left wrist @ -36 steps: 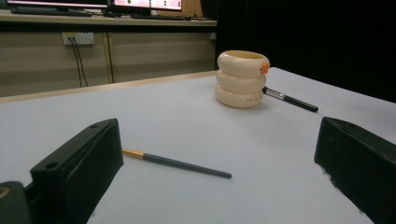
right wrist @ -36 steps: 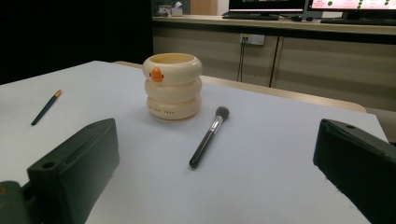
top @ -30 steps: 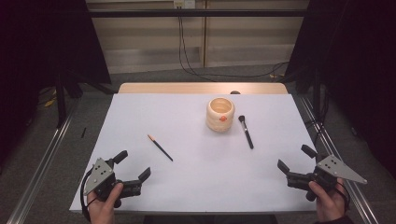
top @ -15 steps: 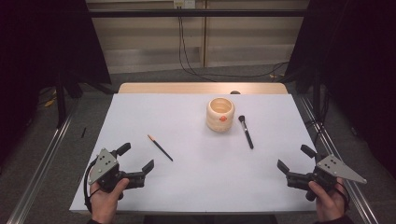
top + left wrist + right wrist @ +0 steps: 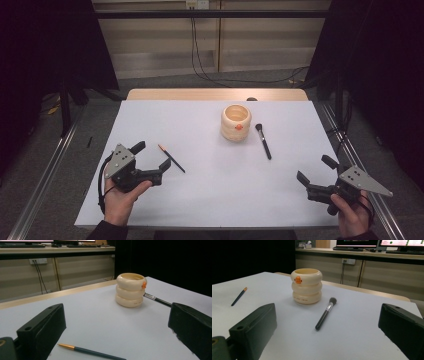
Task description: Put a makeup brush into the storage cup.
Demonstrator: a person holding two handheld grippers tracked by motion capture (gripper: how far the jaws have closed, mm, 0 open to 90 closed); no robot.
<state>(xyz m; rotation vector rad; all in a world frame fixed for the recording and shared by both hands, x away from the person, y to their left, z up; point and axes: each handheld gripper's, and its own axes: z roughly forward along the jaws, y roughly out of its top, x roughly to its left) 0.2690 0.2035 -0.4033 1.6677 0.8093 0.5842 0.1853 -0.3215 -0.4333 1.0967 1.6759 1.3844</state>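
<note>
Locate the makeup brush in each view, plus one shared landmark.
High view: makeup brush right of centre, just right of the cream holder.
Left gripper view: its handle pokes out behind the holder's right side.
Right gripper view: centre, bristles toward the holder.
Shared landmark: the holder's orange tab.

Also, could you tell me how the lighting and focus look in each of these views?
High view: table evenly lit, surroundings dark, slightly soft. Left gripper view: cream holder sharp, near jaws blurred, pencil fairly clear. Right gripper view: brush crisp, with soft shadows, jaws out of focus.
</note>
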